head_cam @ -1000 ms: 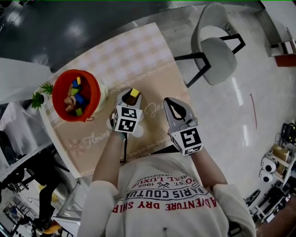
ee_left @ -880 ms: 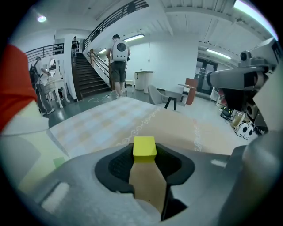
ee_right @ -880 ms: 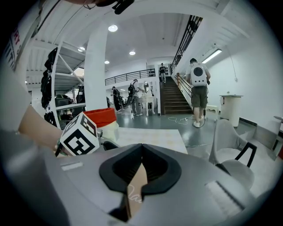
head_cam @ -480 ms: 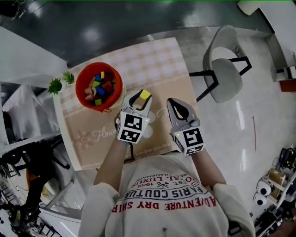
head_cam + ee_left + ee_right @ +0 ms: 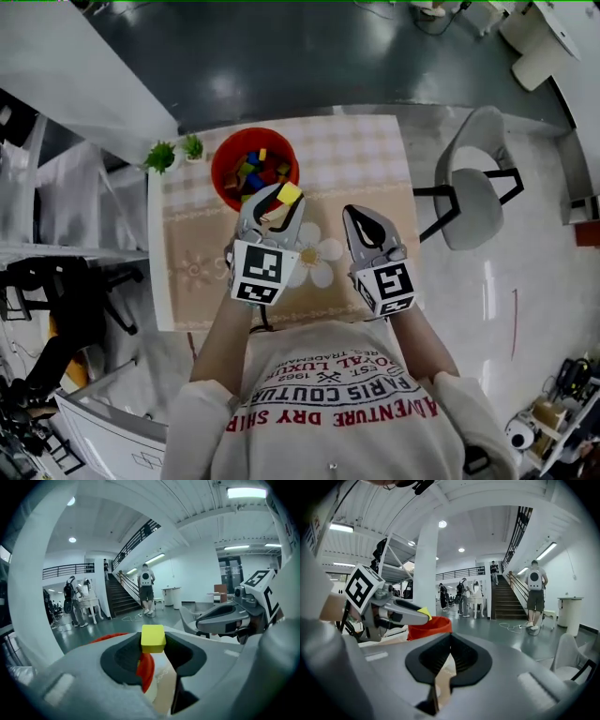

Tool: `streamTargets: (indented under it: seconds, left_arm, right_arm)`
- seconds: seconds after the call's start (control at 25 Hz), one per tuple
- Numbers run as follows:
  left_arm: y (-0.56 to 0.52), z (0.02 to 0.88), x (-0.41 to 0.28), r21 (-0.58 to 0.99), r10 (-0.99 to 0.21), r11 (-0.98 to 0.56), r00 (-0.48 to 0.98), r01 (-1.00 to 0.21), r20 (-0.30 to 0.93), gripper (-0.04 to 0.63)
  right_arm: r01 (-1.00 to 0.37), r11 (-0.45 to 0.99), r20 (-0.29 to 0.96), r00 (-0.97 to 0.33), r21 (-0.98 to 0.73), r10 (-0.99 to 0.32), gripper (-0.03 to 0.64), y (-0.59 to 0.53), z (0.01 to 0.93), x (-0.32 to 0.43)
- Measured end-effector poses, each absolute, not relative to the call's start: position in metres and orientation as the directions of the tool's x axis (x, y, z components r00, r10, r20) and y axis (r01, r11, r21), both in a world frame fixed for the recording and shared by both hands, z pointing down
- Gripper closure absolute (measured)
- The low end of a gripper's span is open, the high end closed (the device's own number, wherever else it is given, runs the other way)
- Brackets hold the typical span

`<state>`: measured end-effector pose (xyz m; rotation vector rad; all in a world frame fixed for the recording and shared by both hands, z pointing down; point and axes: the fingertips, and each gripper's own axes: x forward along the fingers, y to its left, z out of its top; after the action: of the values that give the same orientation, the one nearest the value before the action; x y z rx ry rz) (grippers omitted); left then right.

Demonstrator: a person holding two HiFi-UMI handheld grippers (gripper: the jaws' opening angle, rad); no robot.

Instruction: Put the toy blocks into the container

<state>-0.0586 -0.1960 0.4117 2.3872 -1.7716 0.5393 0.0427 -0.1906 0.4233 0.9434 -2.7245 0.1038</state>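
Note:
A red bucket [image 5: 225, 167] with several coloured blocks inside stands at the far side of the small table [image 5: 356, 150]. My left gripper [image 5: 279, 202] is shut on a yellow block [image 5: 289, 193] and hangs just in front of the bucket's near rim. In the left gripper view the yellow block [image 5: 153, 639] sits clamped between the dark pads, with the red bucket [image 5: 146, 670] behind it. My right gripper [image 5: 360, 223] is shut with nothing in it, to the right of the left one; the right gripper view shows its jaws [image 5: 449, 654] pressed together and the bucket [image 5: 430, 626] beyond.
Two small green plants [image 5: 174, 151] stand at the table's far left corner beside the bucket. A grey chair [image 5: 478, 192] stands to the right of the table. White panels and dark gear lie on the left. People stand far off by a staircase [image 5: 534, 592].
The head view has shifted, so table and bucket sit more to the right and centre. My left gripper with the yellow block has come closer to the bucket's rim.

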Motion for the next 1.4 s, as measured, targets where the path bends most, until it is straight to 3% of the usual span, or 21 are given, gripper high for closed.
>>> streamTargets:
  seconds: [0.36, 0.84, 1.04, 1.4]
  left_arm:
    - [-0.176, 0.413, -0.138, -0.101, -0.923, -0.176, 0.129, -0.979, 0.364, 0.439]
    - [-0.188, 0.455, -0.158, -0.063, -0.871, -0.175, 0.125, -0.983, 0.476, 0.437]
    - [-0.188, 0.453, -0.159, -0.034, -0.880, -0.181, 0.146, -0.983, 0.453, 0.276]
    - [-0.172, 0.428, -0.157, -0.016, -0.910, -0.194, 0.174, -0.981, 0.378, 0.289]
  right_arm:
    - [-0.552, 0.833, 0.257, -0.800, 0.038, -0.542, 0.615, -0.175, 0.418, -0.004]
    - [-0.546, 0.835, 0.242, -0.803, 0.068, -0.545, 0.616, -0.173, 0.405, -0.029]
    - [-0.557, 0.828, 0.242, -0.795, 0.071, -0.556, 0.615, -0.170, 0.406, -0.028]
    - [-0.566, 0.820, 0.225, -0.791, 0.088, -0.570, 0.615, -0.161, 0.396, -0.025]
